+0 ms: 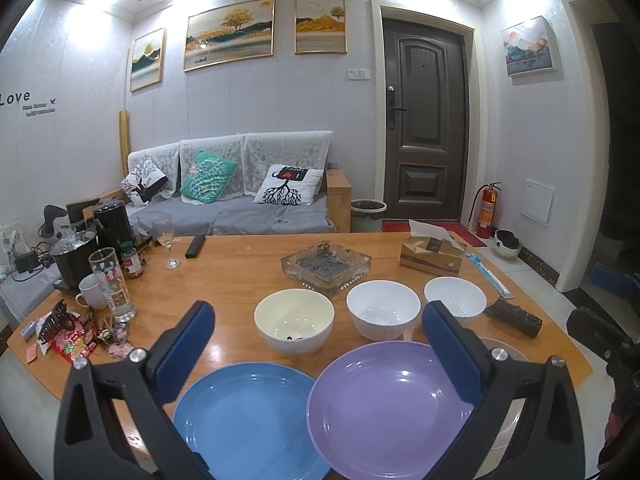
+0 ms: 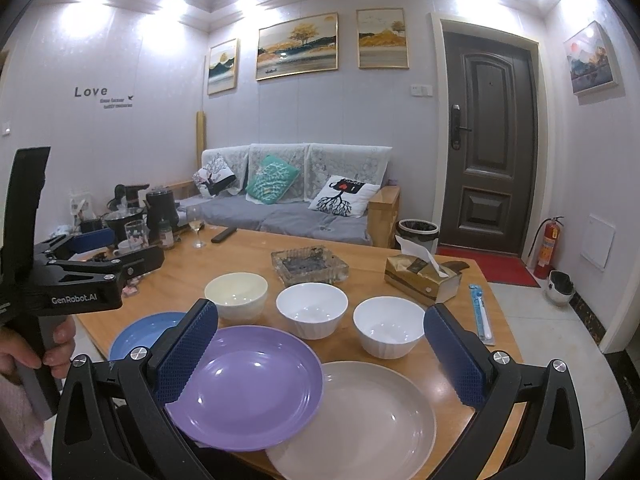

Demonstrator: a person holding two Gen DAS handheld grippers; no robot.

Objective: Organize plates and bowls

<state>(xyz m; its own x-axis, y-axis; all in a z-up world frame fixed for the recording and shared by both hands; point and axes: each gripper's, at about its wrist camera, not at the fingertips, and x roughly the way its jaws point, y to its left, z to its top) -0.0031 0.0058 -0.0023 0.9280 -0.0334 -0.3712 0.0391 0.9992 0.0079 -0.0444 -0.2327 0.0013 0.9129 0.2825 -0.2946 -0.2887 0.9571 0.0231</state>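
Note:
On the wooden table (image 1: 236, 268) lie a blue plate (image 1: 248, 420), a purple plate (image 1: 384, 404) and, in the right wrist view, a beige plate (image 2: 360, 420) partly under the purple plate (image 2: 248, 384). Behind them stand a cream bowl (image 1: 294, 318) and two white bowls (image 1: 382, 314) (image 1: 456, 296). My left gripper (image 1: 320, 344) is open and empty above the blue and purple plates. My right gripper (image 2: 320, 348) is open and empty above the purple and beige plates. The left gripper's body (image 2: 80, 276) shows at the left of the right wrist view.
A glass ashtray (image 1: 326, 266) sits behind the bowls, a tissue box (image 1: 432, 252) at the right. Cups, a tall glass (image 1: 112, 284), a wine glass (image 1: 168, 240), kettles and clutter crowd the left end. A dark block (image 1: 514, 316) lies by the right edge.

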